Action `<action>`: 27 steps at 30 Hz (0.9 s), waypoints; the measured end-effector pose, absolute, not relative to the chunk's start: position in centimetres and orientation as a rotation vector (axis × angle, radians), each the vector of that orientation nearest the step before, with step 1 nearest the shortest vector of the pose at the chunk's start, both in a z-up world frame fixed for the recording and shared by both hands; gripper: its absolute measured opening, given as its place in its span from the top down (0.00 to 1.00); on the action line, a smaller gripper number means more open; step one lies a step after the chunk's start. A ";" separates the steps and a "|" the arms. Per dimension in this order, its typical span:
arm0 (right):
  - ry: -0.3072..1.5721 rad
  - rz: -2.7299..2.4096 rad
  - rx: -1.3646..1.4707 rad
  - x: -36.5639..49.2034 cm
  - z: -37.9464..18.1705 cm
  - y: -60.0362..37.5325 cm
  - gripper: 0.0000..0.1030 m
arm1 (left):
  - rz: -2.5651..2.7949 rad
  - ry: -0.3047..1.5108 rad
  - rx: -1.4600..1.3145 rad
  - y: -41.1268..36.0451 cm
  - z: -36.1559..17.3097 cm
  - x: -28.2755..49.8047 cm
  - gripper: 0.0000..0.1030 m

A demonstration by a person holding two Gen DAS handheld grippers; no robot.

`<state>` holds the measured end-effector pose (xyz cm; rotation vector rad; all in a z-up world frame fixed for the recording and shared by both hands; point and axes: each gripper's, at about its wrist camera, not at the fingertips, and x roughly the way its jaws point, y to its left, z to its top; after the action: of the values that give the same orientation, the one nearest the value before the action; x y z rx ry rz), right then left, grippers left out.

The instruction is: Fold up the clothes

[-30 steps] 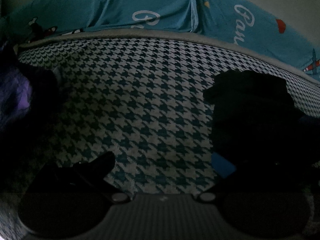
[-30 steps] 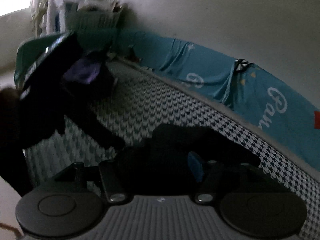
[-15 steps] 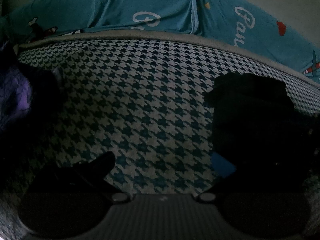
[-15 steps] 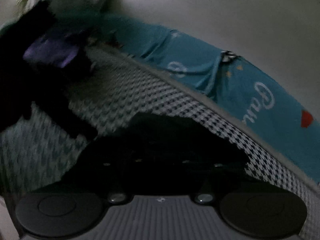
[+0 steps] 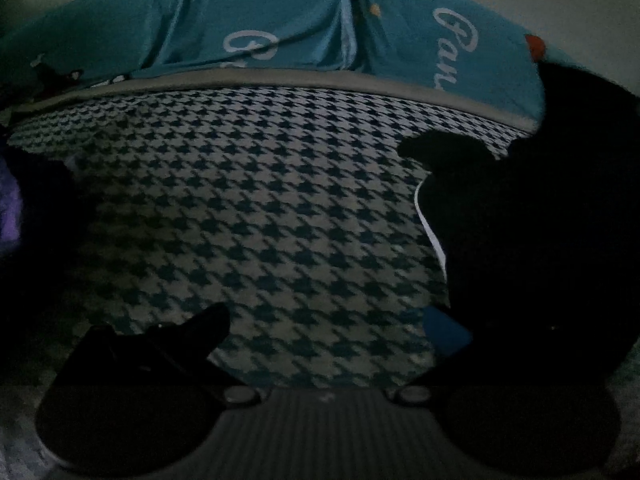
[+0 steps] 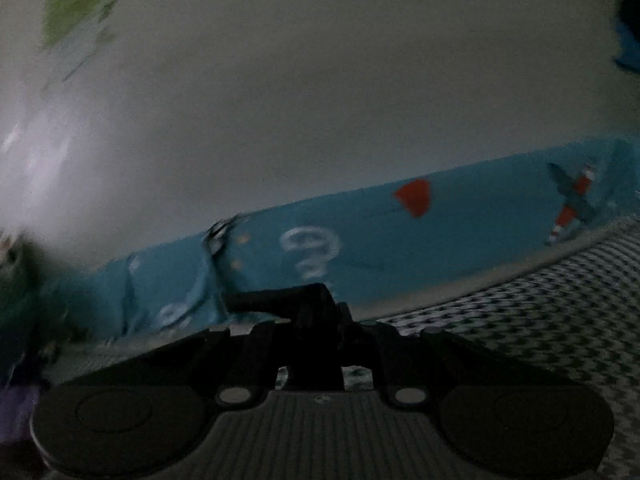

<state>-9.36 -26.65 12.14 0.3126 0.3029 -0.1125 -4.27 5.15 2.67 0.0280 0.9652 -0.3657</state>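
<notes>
On the houndstooth-patterned blue and white bedspread point(image 5: 260, 208), the dark, almost black garment point(image 5: 520, 240) is lying bunched at the right, rising up the right edge of the left wrist view. The left gripper point(image 5: 332, 320) is standing wide, released, its blue-padded right finger point(image 5: 446, 330) sitting right at the garment's near edge, its left finger over bare bedspread. The right gripper point(image 6: 310, 312) has just been closing and is now clenched tight, dark cloth seemingly pinched between the tips, though dimness is blurring it. The teal printed sheet point(image 6: 440, 232) is hanging along the far wall.
</notes>
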 end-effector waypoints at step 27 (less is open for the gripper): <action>0.339 -0.265 0.362 -13.6 11.5 -34.0 0.61 | -0.570 0.982 0.118 -2.5 1.5 -7.1 0.00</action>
<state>-13.61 -34.04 11.46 0.3615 0.3392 -0.2653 -7.14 -2.47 1.54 0.1175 0.9820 -0.5698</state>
